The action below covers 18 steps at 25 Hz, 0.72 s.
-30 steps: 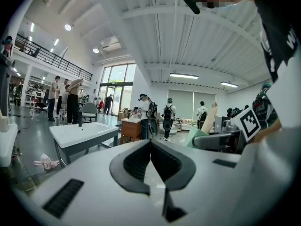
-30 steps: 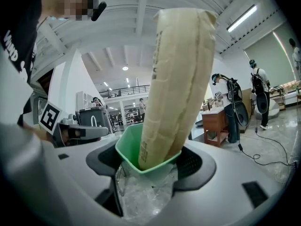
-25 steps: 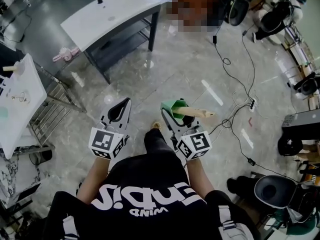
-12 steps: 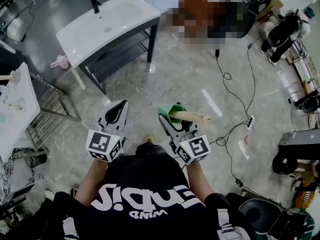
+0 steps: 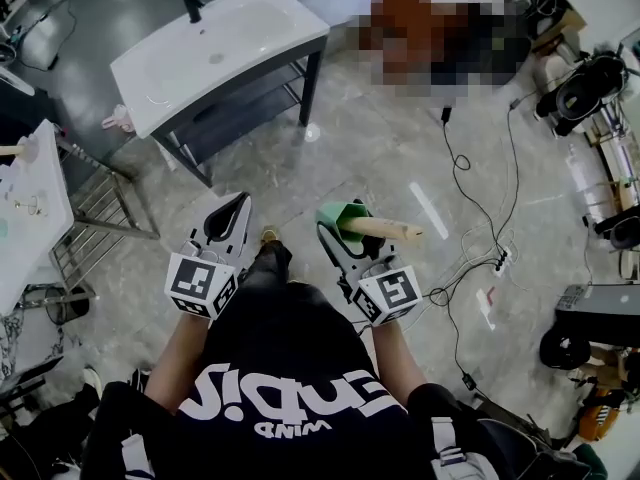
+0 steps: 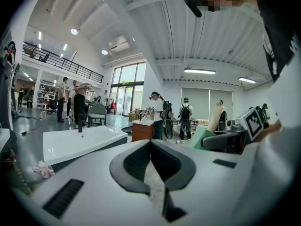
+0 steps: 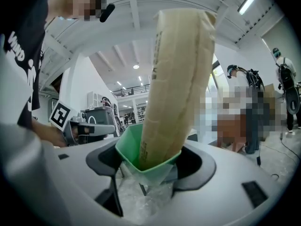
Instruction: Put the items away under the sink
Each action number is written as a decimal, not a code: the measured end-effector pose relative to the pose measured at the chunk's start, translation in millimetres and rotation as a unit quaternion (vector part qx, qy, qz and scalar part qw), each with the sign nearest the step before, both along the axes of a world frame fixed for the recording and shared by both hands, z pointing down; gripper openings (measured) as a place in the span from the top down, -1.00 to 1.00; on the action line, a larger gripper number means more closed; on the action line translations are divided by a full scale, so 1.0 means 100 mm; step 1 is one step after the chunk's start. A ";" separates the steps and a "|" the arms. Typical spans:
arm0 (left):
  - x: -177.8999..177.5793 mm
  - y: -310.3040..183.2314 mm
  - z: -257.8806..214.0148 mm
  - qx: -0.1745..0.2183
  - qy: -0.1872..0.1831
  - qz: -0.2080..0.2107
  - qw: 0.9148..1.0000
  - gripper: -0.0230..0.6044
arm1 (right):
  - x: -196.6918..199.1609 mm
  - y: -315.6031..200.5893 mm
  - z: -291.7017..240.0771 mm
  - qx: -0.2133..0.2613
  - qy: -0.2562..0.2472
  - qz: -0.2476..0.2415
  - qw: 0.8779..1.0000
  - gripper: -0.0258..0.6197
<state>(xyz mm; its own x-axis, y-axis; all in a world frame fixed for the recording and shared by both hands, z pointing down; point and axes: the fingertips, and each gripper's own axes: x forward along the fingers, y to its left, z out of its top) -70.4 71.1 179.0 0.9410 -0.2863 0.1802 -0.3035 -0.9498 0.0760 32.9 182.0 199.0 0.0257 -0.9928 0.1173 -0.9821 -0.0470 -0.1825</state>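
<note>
My right gripper is shut on a green holder with a long tan handle sticking out to the right. In the right gripper view the green holder sits between the jaws and the tan handle rises from it. My left gripper is shut with nothing in it; its pads meet. The white sink on a dark stand stands at the upper left, with an open shelf beneath it. From the left gripper the sink shows ahead to the left.
A pink item lies on the floor left of the sink. A white table and a wire rack are at the left. Cables and equipment crowd the right. People stand far off.
The view has shifted as the person walks toward the sink; a foot now steps forward between the grippers. Both grippers keep their hold and spacing.
</note>
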 end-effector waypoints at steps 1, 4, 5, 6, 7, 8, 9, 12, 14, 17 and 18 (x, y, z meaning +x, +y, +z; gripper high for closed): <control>0.04 -0.02 0.02 -0.002 -0.001 0.000 1.000 0.86 | 0.03 -0.03 0.02 -0.001 -0.002 -0.001 1.000 -0.11; 0.22 -0.13 0.05 -0.005 -0.002 0.005 1.000 0.86 | 0.16 -0.16 0.02 0.000 0.003 -0.005 1.000 -0.11; 0.30 -0.20 0.06 -0.004 -0.003 0.007 1.000 0.87 | 0.22 -0.23 0.02 0.000 0.004 -0.005 1.000 -0.11; 0.38 -0.27 0.06 -0.004 -0.004 0.009 1.000 0.87 | 0.29 -0.31 0.02 -0.001 0.003 -0.006 1.000 -0.11; 0.47 -0.35 0.06 -0.006 -0.003 0.011 1.000 0.86 | 0.36 -0.39 0.02 -0.003 0.004 -0.007 1.000 -0.11; 0.55 -0.43 0.06 -0.008 -0.003 0.011 1.000 0.87 | 0.43 -0.46 0.01 -0.006 0.005 -0.009 1.000 -0.11; 0.62 -0.51 0.06 -0.009 -0.002 0.011 1.000 0.86 | 0.51 -0.55 0.01 -0.008 0.008 -0.012 1.000 -0.11; 0.85 -0.74 0.07 -0.010 -0.002 0.011 1.000 0.87 | 0.77 -0.80 -0.03 -0.008 0.014 -0.018 1.000 -0.11; 1.00 -0.89 0.08 -0.011 -0.002 0.010 1.000 0.87 | 0.95 -0.98 -0.07 -0.005 0.018 -0.020 1.000 -0.11; 1.17 -1.13 0.08 -0.012 -0.005 0.006 1.000 0.86 | 1.13 -1.27 -0.10 -0.007 0.023 -0.027 0.999 -0.11; 1.21 -1.21 0.08 -0.012 -0.005 0.005 1.000 0.86 | 1.17 -1.37 -0.11 -0.007 0.025 -0.031 0.999 -0.11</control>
